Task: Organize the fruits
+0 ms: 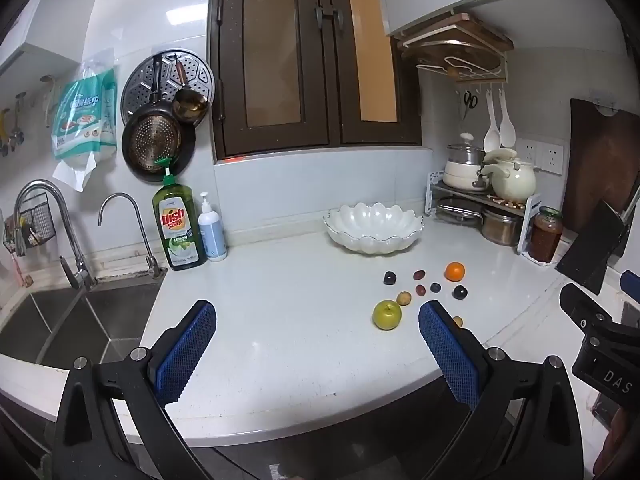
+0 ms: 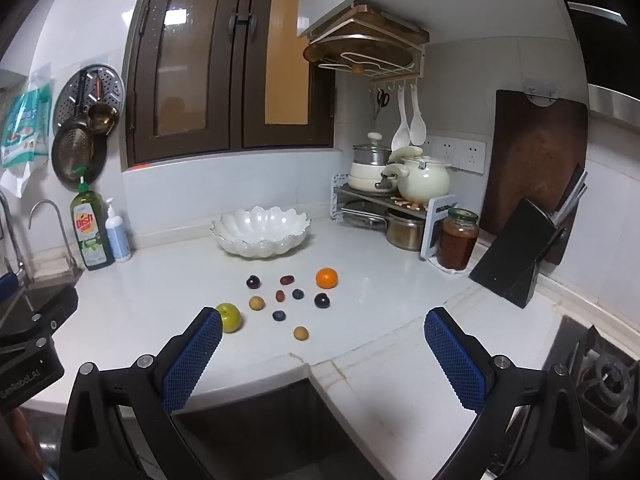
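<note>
A white scalloped bowl (image 1: 374, 229) (image 2: 261, 232) stands empty at the back of the white counter. In front of it lie loose fruits: a green apple (image 1: 387, 314) (image 2: 230, 317), an orange (image 1: 455, 271) (image 2: 326, 278), and several small dark plums, red dates and yellowish fruits (image 2: 256, 303). My left gripper (image 1: 318, 314) hovers open over the counter's front, left of the fruits, nothing between its blue pads. My right gripper (image 2: 323, 322) is open too, held back from the fruits near the counter edge, empty.
A sink with taps (image 1: 76, 272) lies at the left, with a dish soap bottle (image 1: 178, 226) and pump bottle (image 1: 212, 234) beside it. At the right stand a pot rack (image 2: 394, 210), a sauce jar (image 2: 457, 239), a knife block (image 2: 516, 252) and a stove (image 2: 600, 376).
</note>
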`<state>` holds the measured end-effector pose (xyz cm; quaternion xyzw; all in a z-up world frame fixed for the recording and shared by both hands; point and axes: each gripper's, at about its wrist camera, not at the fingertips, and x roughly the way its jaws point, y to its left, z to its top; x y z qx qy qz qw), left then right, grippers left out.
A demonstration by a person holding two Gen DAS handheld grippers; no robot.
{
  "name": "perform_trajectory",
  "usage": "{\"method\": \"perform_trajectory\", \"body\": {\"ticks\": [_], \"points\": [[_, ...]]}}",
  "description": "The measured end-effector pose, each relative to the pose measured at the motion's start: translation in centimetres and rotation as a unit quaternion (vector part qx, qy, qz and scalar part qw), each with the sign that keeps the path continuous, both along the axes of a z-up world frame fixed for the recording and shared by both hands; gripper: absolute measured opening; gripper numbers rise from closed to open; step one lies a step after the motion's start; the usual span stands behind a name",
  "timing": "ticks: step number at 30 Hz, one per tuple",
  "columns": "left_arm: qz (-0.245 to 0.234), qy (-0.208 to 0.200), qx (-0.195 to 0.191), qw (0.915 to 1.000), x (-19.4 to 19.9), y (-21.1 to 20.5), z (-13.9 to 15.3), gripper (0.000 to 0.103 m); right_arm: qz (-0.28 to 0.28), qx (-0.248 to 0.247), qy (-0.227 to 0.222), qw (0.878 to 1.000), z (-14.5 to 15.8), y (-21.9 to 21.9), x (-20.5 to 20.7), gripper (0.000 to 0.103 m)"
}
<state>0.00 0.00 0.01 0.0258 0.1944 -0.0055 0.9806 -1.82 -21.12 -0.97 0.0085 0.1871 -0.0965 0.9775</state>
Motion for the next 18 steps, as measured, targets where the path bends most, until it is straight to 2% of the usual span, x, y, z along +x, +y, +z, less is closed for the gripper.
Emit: {"method": "perform_trajectory", "body": {"ticks": [4,6,9,18], "points": [[-0.004,0.000,-0.009,1.0000,0.0,0.1,0.1,0.103,-0.002,0.005,-0.004,1.000,-0.2,0.0,-0.1,0.102],[-0.008,0.001,0.006,0.9999,-0.2,-0.9,0.0,0.103,-0.001,0.004,-0.005,1.000,-0.3,-0.1,-0.1,0.102],[0.000,-0.002,0.009,1.0000,-0.6,-1.9,-0.1,0.103,-0.005,-0.003,-0.010,1.000,0.1,-0.2,-0.6,0.102],[-0.014,-0.002,0.001,0.9999,-0.9,-0.8,0.8,0.103,-0.006,-0.003,-0.011,1.000,0.1,-0.5,-1.1,0.102]]}}
